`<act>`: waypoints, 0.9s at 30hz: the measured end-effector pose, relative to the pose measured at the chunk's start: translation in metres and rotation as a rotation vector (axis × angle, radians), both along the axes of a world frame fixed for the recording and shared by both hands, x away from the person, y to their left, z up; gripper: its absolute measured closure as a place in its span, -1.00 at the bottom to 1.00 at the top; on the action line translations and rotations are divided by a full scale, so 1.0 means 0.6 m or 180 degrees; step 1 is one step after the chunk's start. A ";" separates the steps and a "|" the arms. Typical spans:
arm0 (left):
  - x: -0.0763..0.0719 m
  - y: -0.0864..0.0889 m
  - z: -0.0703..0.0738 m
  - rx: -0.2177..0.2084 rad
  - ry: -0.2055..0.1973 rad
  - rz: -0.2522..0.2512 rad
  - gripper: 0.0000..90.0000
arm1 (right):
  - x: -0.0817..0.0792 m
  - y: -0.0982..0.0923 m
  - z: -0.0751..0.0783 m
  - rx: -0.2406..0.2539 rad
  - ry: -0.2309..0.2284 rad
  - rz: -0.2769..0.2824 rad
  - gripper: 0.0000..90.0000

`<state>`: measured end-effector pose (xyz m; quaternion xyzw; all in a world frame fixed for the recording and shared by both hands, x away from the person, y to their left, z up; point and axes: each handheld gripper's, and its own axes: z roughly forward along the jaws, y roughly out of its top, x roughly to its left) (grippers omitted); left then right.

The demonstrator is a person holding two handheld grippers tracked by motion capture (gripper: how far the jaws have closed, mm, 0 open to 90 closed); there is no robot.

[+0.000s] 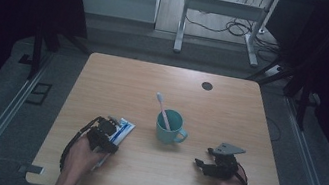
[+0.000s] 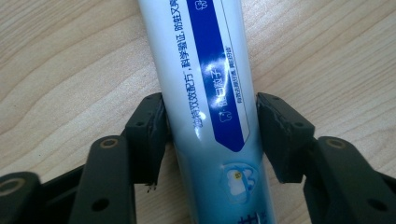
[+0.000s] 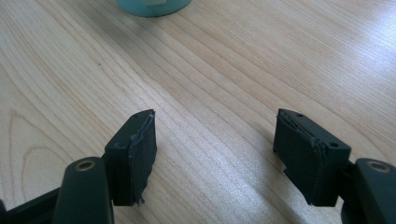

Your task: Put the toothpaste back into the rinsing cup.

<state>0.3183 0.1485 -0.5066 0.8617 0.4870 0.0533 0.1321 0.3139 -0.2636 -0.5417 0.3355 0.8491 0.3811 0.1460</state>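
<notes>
Broadly, the wooden table carries everything, and places below are read against the teal mug standing near its middle. Mug: upright, handle toward the person's right, with a pink toothbrush leaning inside it, bristle end up and tilted away from the person.

Left of the mug, near the person's edge: a white and blue toothpaste tube lying flat on the wood. Left gripper sits over the tube's nearer end. In the left gripper view the tube runs between the two black jaws; the one on the left of that view touches the tube's side, the other stands just clear with a thin gap. No clamp on the tube; jaws apart.

Right of the mug, also nearer the person: right gripper held low over bare wood, jaws wide apart, nothing between them. The mug's base shows at the top of its view.
</notes>
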 end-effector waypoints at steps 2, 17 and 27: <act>0.003 -0.002 0.002 0.0023 0.0054 0.0002 0.10 | 0.000 0.000 0.000 -0.0003 -0.0001 -0.0002 -0.33; -0.002 0.010 0.012 -0.0212 -0.0027 -0.0176 0.59 | 0.000 0.000 0.000 -0.0001 0.0005 -0.0003 -0.34; -0.011 0.002 0.026 -0.0387 -0.0204 -0.0280 0.59 | 0.000 0.000 0.000 -0.0003 0.0009 -0.0005 -0.34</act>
